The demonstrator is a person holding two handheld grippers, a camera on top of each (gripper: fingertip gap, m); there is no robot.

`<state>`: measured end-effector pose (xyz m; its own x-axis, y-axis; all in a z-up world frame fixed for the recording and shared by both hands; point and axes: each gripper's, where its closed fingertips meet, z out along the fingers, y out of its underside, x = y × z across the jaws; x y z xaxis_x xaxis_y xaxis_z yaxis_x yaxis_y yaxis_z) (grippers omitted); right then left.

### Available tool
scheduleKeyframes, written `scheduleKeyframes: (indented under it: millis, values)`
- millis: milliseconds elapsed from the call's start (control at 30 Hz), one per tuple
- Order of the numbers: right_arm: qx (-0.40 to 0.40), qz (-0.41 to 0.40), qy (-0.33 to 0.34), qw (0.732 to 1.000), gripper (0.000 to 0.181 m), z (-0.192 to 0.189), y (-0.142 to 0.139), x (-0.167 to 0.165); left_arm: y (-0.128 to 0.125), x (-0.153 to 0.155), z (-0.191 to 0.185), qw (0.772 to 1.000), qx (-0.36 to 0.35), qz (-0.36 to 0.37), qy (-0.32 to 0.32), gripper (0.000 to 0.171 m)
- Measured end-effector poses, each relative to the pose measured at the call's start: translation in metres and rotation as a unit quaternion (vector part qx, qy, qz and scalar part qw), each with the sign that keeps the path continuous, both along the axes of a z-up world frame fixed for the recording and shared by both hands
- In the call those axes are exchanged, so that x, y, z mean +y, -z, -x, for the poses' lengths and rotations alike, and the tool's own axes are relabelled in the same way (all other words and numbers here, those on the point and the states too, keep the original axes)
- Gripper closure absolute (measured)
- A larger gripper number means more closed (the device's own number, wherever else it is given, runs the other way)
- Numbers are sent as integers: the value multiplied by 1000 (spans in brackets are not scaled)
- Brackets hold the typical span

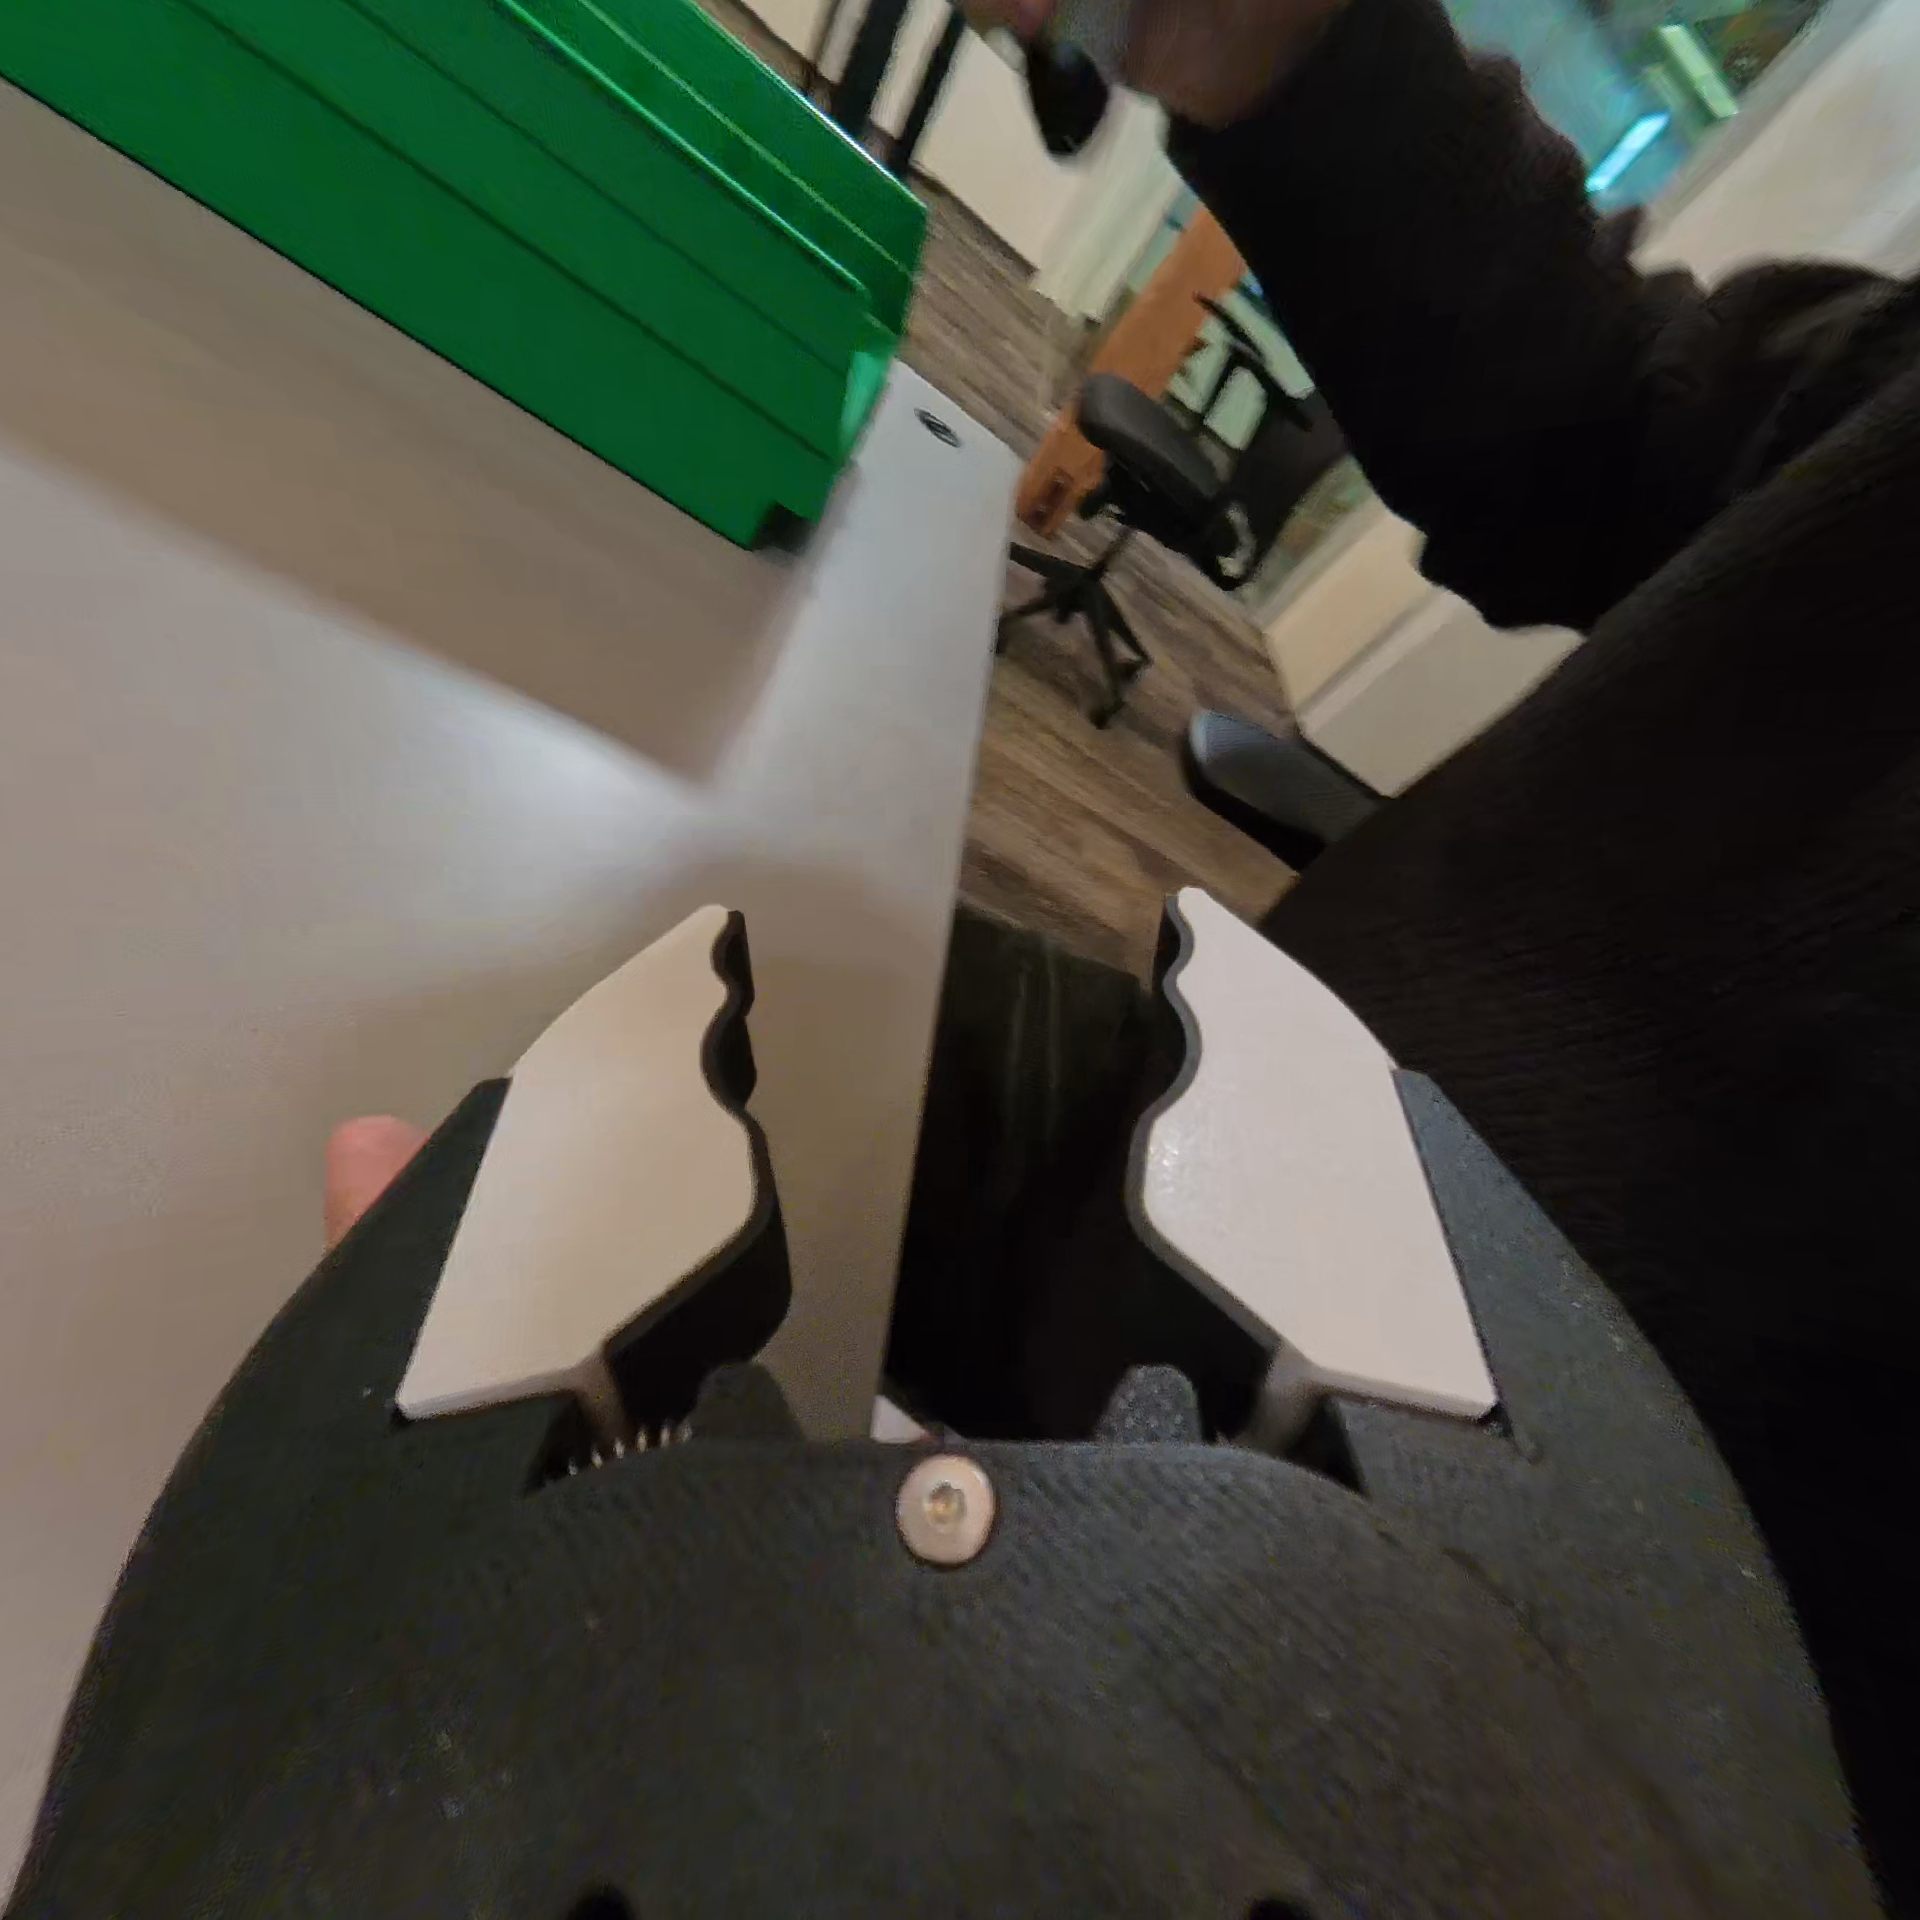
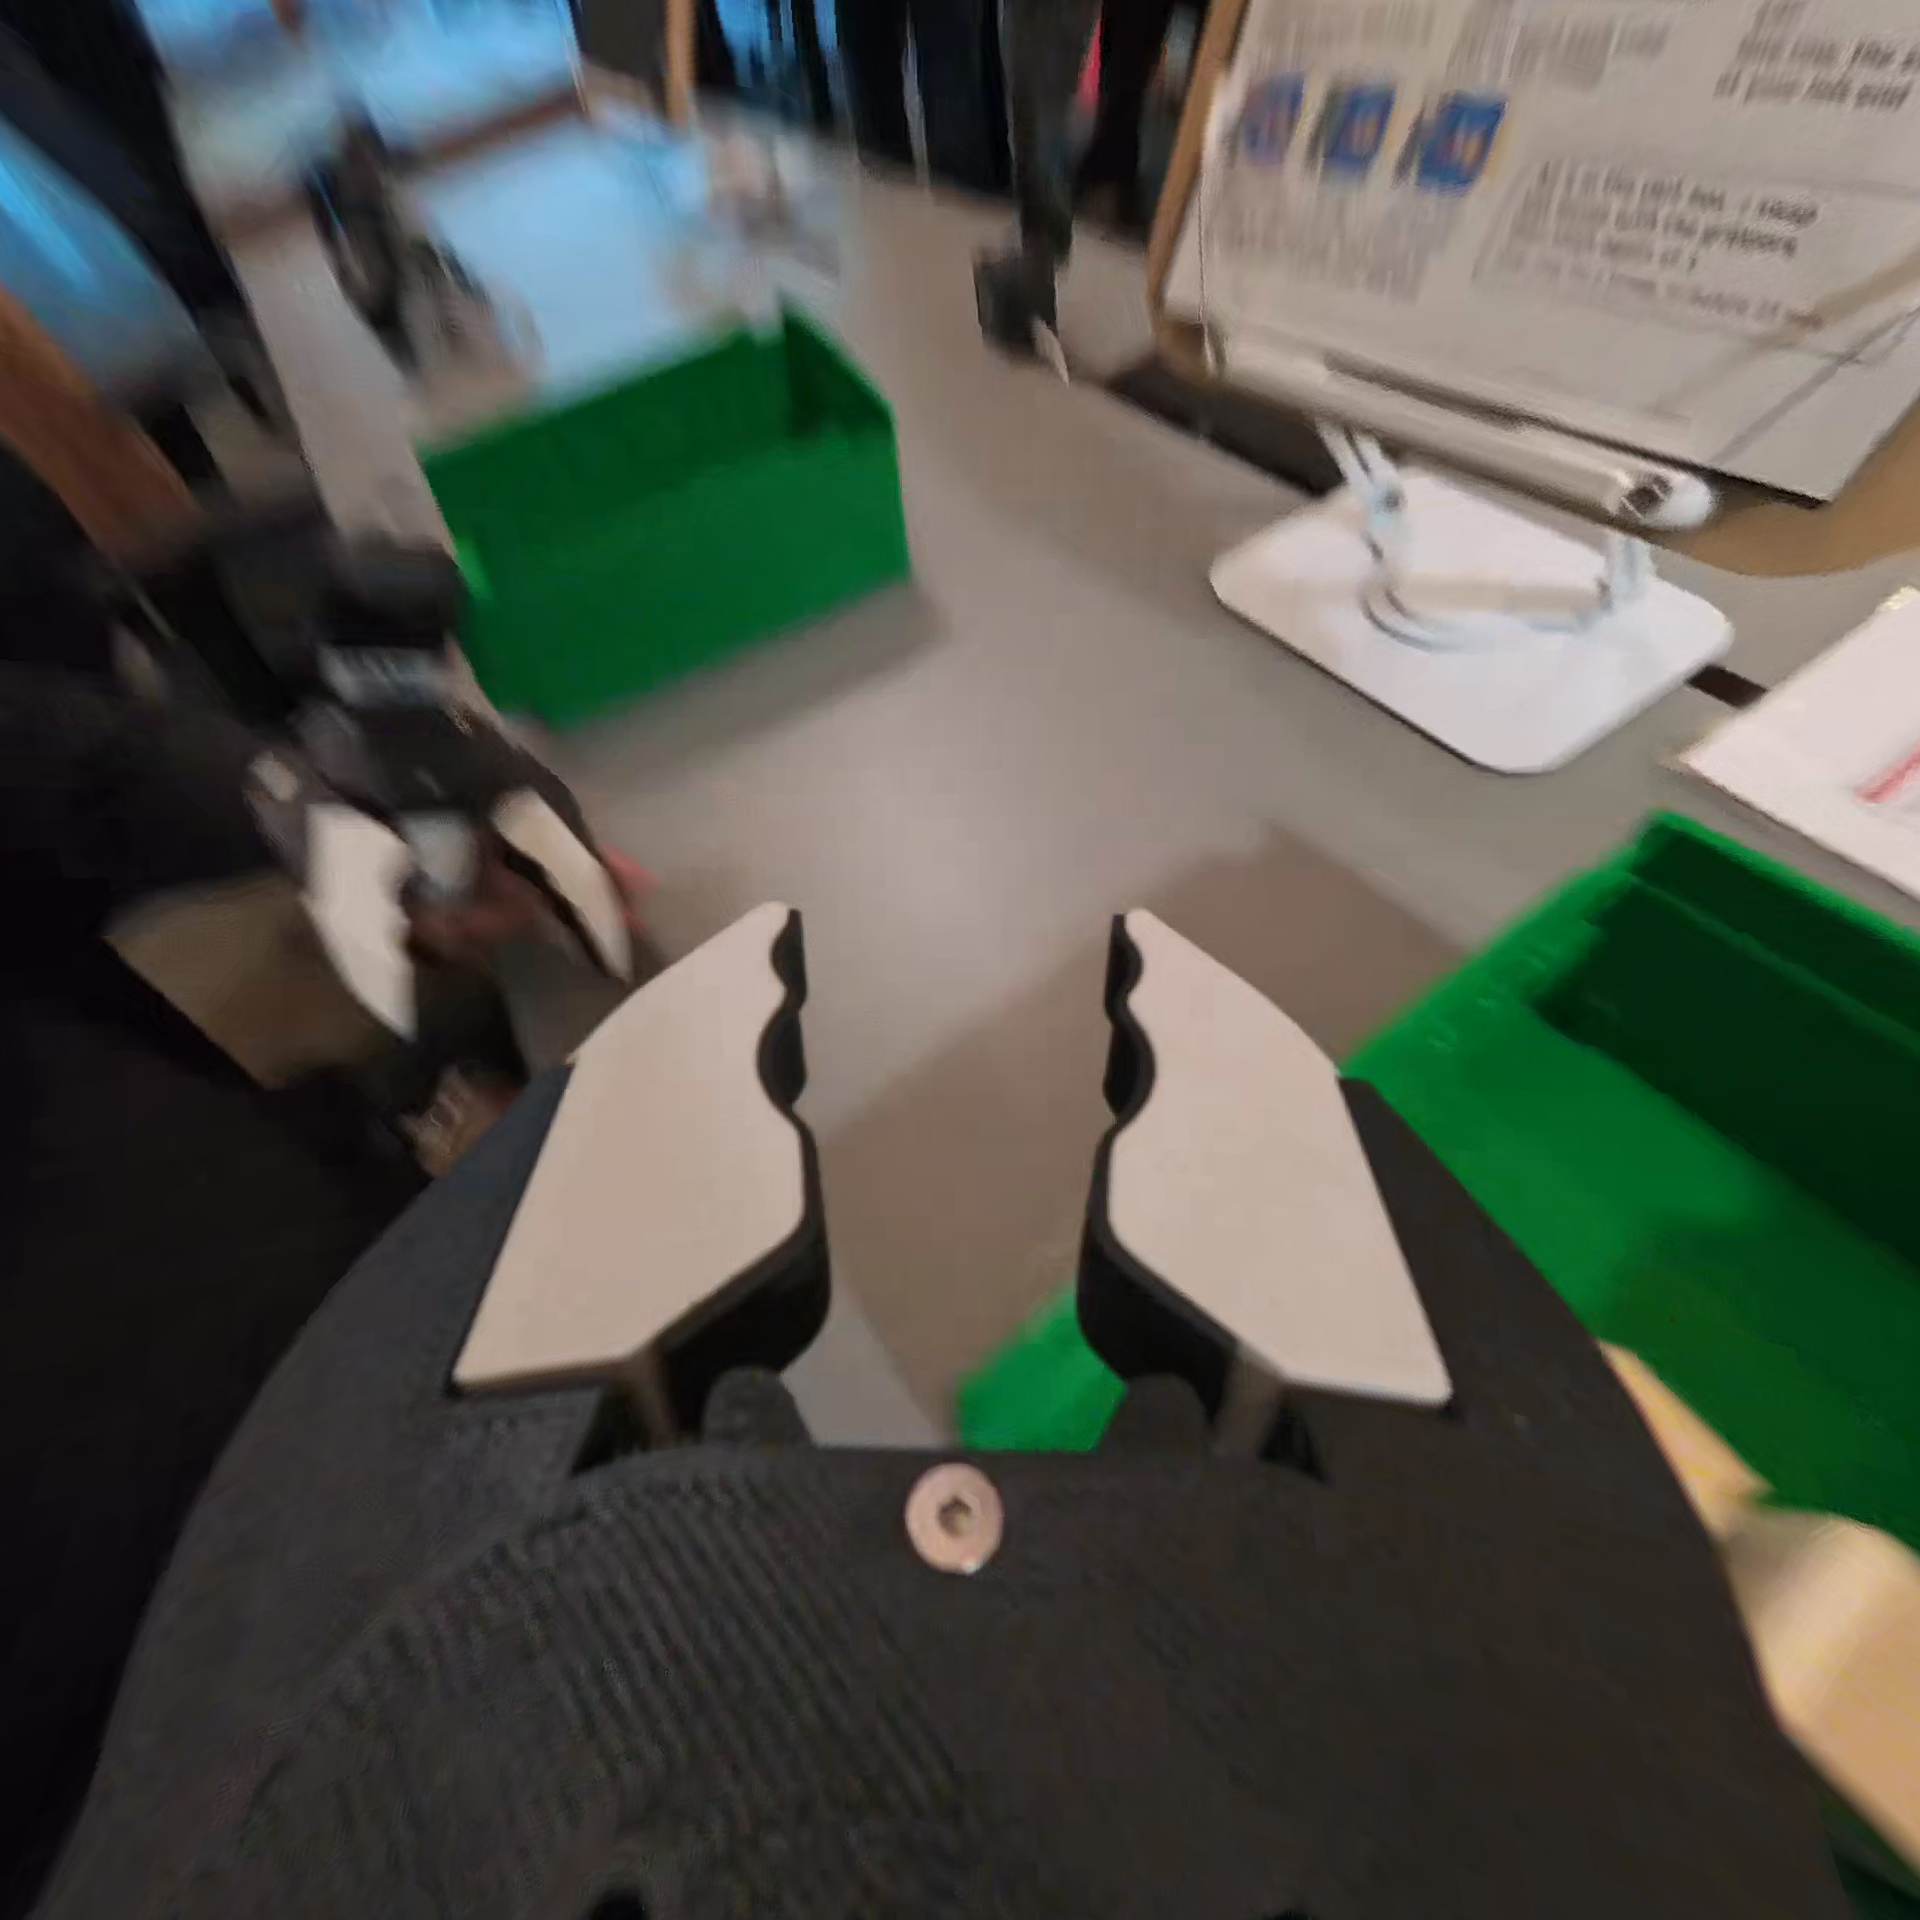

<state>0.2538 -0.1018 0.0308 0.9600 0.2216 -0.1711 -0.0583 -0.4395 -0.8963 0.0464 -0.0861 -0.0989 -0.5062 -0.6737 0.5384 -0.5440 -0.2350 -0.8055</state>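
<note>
My left gripper (image 1: pixel 956 909) is open and empty, tilted, with the front edge of the grey table (image 1: pixel 312 831) running between its fingers. A green slotted tray (image 1: pixel 468 260) lies on the table ahead at the upper left. My right gripper (image 2: pixel 956 920) is open and empty, held above the grey table (image 2: pixel 987 727). A green slotted tray (image 2: pixel 1662 1122) lies just to its right, and an open green box (image 2: pixel 665 520) stands farther ahead on the left. The left gripper also shows blurred in the right wrist view (image 2: pixel 514 997), at the left by the table edge.
A white stand (image 2: pixel 1475 623) holds a printed board (image 2: pixel 1558 208) at the back right, with a white sheet (image 2: pixel 1829 748) beside it. A person's dark sleeve (image 1: pixel 1558 364) fills the right of the left wrist view. An office chair (image 1: pixel 1153 468) stands on the wood floor beyond.
</note>
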Motion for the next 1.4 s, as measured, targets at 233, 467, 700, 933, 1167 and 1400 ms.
scheduleKeyframes:
  millis: [233, 467, 700, 933, 1167, 1400]
  values:
    - [170, -141, 36, 974, 110, 124, 23, 13, -44, 93, -11, 957, -77, -129, -250, 94]
    - [39, -86, -33, 995, 119, 192, 99, 13, -63, 196, 75, 804, -86, -310, -500, 111]
    - [-105, -65, -67, 990, 122, 203, 122, 17, -22, 237, 106, 752, 25, -387, -533, 117]
    - [-48, -75, -77, 993, 126, 213, 112, 19, 12, 262, 116, 749, 89, -370, -542, 152]
    - [33, -56, -51, 997, 133, 206, 113, 21, 10, 269, 116, 733, 97, -357, -571, 167]
    - [87, -53, -42, 994, 137, 200, 110, 19, 8, 302, 148, 671, 115, -355, -641, 168]
